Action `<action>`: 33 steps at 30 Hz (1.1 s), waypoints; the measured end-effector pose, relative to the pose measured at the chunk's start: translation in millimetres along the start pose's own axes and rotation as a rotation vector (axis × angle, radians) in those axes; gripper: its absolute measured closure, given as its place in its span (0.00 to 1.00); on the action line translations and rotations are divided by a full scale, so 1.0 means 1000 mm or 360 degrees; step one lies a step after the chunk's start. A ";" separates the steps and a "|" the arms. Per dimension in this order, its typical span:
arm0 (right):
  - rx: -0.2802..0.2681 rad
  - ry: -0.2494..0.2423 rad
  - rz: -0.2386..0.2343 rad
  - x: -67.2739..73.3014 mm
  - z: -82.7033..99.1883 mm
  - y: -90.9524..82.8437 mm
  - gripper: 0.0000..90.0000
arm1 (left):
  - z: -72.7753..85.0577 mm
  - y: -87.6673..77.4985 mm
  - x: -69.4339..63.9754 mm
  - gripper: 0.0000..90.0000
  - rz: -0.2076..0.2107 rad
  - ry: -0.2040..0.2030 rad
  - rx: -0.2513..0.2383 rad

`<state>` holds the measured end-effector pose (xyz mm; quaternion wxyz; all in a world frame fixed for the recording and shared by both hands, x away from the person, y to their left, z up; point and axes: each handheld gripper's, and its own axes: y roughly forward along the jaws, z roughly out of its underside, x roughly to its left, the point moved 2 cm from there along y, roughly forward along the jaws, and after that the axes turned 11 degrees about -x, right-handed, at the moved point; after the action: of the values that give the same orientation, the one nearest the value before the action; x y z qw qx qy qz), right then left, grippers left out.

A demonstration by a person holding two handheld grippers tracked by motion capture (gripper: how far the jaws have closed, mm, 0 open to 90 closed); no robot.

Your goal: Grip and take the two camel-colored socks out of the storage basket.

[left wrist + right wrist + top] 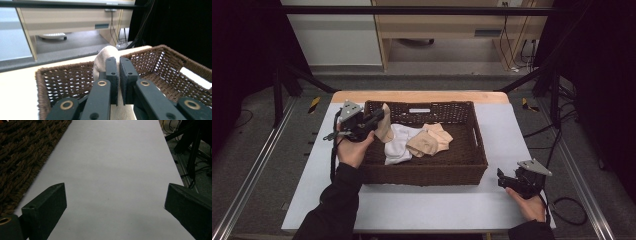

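Above the wicker basket (472, 150), a limp beige sock (385, 125) pinched in the left gripper's (379, 116) jaws; right gripper's (502, 179) jaws wide.

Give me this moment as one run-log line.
left gripper: shut on beige sock, lifted over wicker basket | right gripper: open, empty, on table | in basket: white cloth, more beige socks

The right tool (115, 202) stands wide apart over the pale table (112, 157), beside the wicker basket (22, 150).

White sock (398, 145), wooden cabinet (447, 22)
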<state>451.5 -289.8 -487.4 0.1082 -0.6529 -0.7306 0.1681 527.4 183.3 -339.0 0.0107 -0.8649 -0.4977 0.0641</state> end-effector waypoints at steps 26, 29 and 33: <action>0.0001 0.0007 0.0007 0.000 0.000 -0.002 0.05 | -0.003 -0.103 0.061 0.95 -0.0204 0.0001 -0.0096; -0.0009 -0.0008 0.0000 0.000 0.000 -0.002 0.05 | 0.003 -0.103 0.066 0.95 -0.0238 0.0020 -0.0054; -0.0012 -0.0009 -0.0006 0.000 -0.001 -0.004 0.05 | 0.019 -0.099 0.076 0.95 -0.0279 -0.0010 0.0019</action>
<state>448.0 -290.5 -485.3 0.1040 -0.6514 -0.7328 0.1669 477.1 297.9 -357.3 0.0199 -0.8177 -0.5712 0.0686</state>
